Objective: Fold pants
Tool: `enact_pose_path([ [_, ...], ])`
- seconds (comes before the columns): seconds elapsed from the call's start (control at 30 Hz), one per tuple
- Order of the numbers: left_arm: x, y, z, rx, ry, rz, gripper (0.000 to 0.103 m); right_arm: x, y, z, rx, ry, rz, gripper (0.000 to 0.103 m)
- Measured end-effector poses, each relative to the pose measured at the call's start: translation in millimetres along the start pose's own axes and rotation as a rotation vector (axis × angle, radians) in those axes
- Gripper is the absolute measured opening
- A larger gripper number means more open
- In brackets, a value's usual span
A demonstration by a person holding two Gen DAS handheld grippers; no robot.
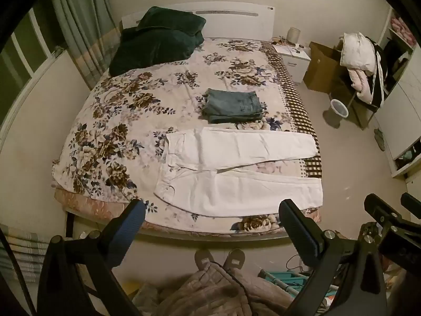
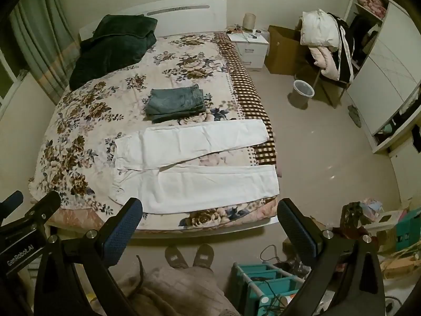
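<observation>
White pants lie spread flat across the near part of the floral bed, waist to the left, both legs pointing right and slightly apart. They also show in the right wrist view. My left gripper is open and empty, held above the bed's near edge. My right gripper is open and empty, also above the near edge. Each gripper shows at the other view's side: the right one and the left one.
Folded blue jeans lie mid-bed behind the white pants. A dark green blanket sits by the headboard. A nightstand, a bin, a chair with clothes and a teal rack stand on the floor to the right.
</observation>
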State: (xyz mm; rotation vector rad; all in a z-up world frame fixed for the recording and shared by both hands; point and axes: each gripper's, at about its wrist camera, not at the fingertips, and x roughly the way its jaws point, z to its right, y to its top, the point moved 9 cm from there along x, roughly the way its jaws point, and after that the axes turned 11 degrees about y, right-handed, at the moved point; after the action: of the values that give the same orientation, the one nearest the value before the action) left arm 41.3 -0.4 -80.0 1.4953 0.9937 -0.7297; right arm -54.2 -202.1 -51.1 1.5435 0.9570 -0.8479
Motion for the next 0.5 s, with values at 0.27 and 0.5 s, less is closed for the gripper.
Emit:
enact_pose_path([
  [0.27,0.8,1.8,0.0,0.004,-0.005,-0.003,0.103,-0.1,0.1,0.2,0.000,-0.007,0.000,0.103],
  [0.5,0.3,0.5,2.4,0.008,-0.001,0.010,0.103,-1.4,0.0,1.2,0.003,-0.006,0.004,0.103],
])
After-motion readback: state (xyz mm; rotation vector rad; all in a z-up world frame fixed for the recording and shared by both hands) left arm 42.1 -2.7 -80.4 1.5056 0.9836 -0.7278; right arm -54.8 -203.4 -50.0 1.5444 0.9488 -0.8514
